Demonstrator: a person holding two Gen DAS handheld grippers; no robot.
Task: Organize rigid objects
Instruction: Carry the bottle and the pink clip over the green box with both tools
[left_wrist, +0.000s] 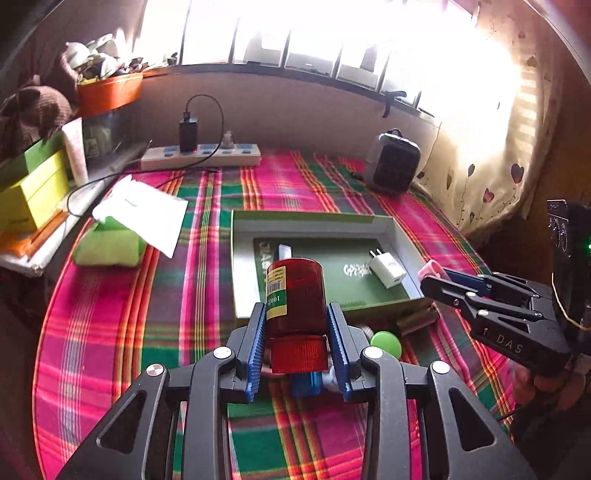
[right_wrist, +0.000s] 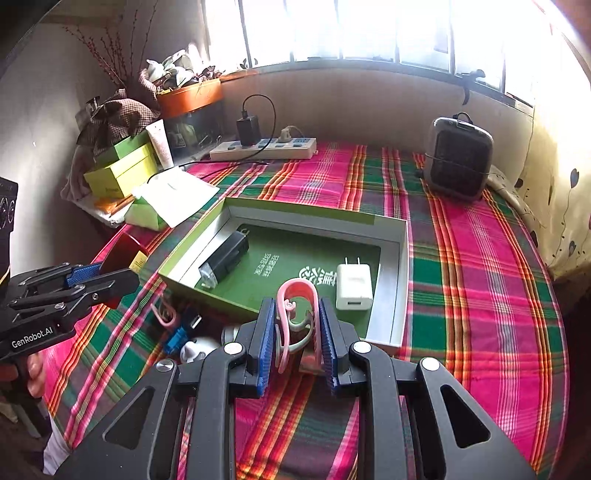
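Only the right view shows a black charger in the box; left view hides it behind the bottle. Left gripper clamps bottle, near box's front edge. Right gripper pinches pink hook over front wall.

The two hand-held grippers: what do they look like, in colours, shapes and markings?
Both are black, with angular linkage arms, silver bolt heads and ribbed blue finger pads. The left hand-held gripper carries white "GenRobot.AI" lettering; the right hand-held gripper shows "DAS".
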